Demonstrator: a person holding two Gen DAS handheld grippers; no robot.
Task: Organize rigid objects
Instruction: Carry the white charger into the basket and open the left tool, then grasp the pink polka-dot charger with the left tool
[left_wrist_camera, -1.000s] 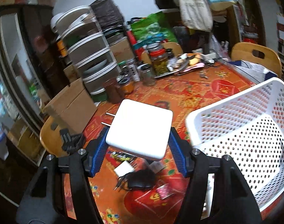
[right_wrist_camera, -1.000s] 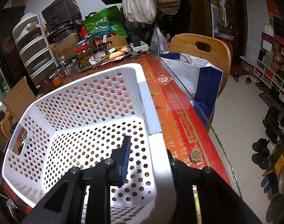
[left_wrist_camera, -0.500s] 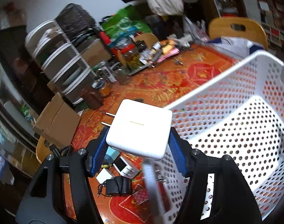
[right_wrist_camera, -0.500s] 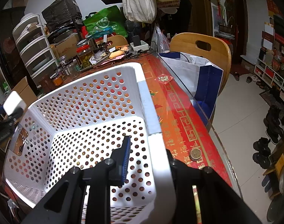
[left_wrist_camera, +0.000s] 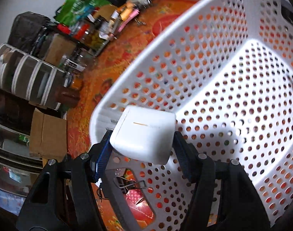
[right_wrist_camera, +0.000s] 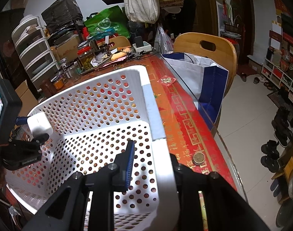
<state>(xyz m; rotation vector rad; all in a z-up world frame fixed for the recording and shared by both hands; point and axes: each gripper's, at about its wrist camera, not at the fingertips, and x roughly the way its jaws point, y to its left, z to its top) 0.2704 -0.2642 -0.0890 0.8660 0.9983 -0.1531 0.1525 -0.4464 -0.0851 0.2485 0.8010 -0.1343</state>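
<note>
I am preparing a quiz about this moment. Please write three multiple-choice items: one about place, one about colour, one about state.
1. Where is the charger?
A. above the basket's rim
B. on the floor
C. on a chair

2. What colour is the basket?
A. blue
B. white
C. green

3. What does the right claw do?
A. stands open in the air
B. holds a jar
C. is shut on the basket wall

Answers: 1 A, the left claw holds it over the rim. 2 B, white plastic with holes. 3 C, its fingers clamp the wall.
</note>
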